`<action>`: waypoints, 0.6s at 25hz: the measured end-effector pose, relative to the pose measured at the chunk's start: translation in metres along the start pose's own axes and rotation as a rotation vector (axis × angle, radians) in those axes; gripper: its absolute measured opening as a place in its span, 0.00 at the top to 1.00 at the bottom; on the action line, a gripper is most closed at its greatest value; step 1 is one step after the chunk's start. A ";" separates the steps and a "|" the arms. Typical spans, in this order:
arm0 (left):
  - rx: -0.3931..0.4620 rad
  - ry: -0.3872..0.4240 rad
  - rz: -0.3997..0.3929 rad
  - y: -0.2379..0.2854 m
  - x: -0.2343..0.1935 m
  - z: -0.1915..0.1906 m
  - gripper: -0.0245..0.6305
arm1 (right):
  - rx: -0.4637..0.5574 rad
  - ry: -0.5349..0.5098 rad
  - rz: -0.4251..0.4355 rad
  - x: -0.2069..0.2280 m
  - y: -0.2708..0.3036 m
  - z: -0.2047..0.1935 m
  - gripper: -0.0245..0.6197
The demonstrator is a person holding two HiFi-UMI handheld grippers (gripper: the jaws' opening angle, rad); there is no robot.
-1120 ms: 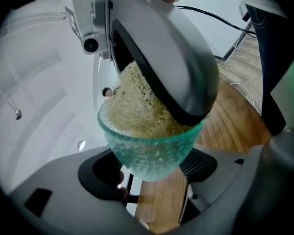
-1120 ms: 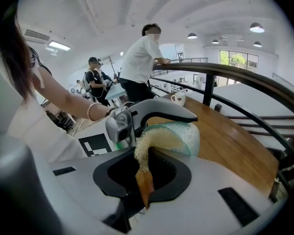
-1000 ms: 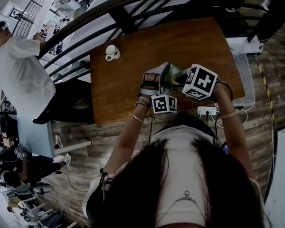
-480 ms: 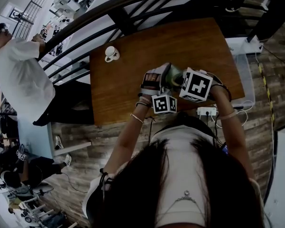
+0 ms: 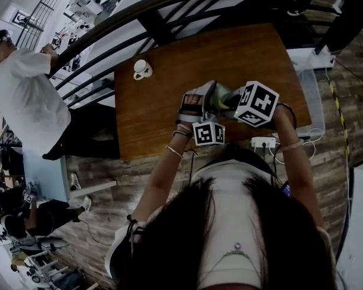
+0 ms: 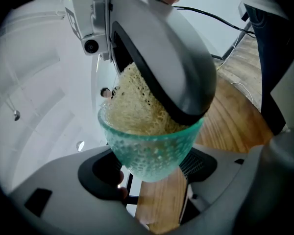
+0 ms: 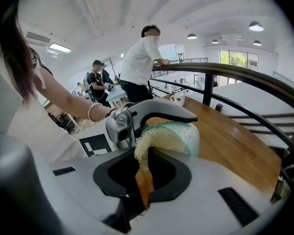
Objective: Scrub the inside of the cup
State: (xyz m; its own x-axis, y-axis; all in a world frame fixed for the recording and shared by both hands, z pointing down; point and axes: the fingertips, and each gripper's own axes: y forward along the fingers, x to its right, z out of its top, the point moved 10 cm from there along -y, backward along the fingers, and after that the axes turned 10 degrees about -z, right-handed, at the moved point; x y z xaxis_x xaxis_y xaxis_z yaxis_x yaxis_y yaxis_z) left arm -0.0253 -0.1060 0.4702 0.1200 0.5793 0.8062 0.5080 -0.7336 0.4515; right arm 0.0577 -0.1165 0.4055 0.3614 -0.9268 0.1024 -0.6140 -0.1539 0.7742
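A teal dimpled glass cup (image 6: 152, 151) sits tilted between the jaws of my left gripper (image 6: 149, 174), which is shut on it above the wooden table (image 5: 163, 119). A pale loofah scrubber (image 6: 132, 106) fills the cup's mouth. Its thin wooden handle (image 7: 143, 185) runs back into my right gripper (image 7: 143, 177), whose jaws are shut on it. From the right gripper view the loofah (image 7: 154, 140) is pushed into the cup (image 7: 186, 133), with the left gripper's finger (image 7: 161, 112) over the rim. In the head view both grippers meet at the cup (image 5: 222, 97).
A white mug (image 5: 142, 69) stands at the table's far left corner. A dark railing (image 5: 169, 17) runs behind the table, and a person in a white shirt (image 5: 30, 95) leans on it at the left. A white power strip (image 5: 263, 141) lies by the near edge.
The right gripper's marker cube wobbled slightly and is back where it was. The cup, the left gripper and the mug have not moved.
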 end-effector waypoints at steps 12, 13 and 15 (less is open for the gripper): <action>0.002 -0.029 0.016 -0.002 -0.002 0.003 0.42 | 0.158 0.206 0.121 0.009 -0.006 -0.012 0.85; 0.003 -0.033 0.018 -0.001 -0.002 0.003 0.42 | 0.172 0.224 0.132 0.010 -0.006 -0.012 0.85; 0.004 -0.038 0.021 -0.001 -0.003 0.003 0.42 | 0.201 0.258 0.150 0.012 -0.007 -0.014 0.85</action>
State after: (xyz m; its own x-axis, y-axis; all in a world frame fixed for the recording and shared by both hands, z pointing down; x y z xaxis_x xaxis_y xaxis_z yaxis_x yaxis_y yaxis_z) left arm -0.0240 -0.1058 0.4658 0.1628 0.5765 0.8007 0.5081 -0.7446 0.4328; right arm 0.0758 -0.1217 0.4101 0.4060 -0.8312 0.3798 -0.7902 -0.1106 0.6028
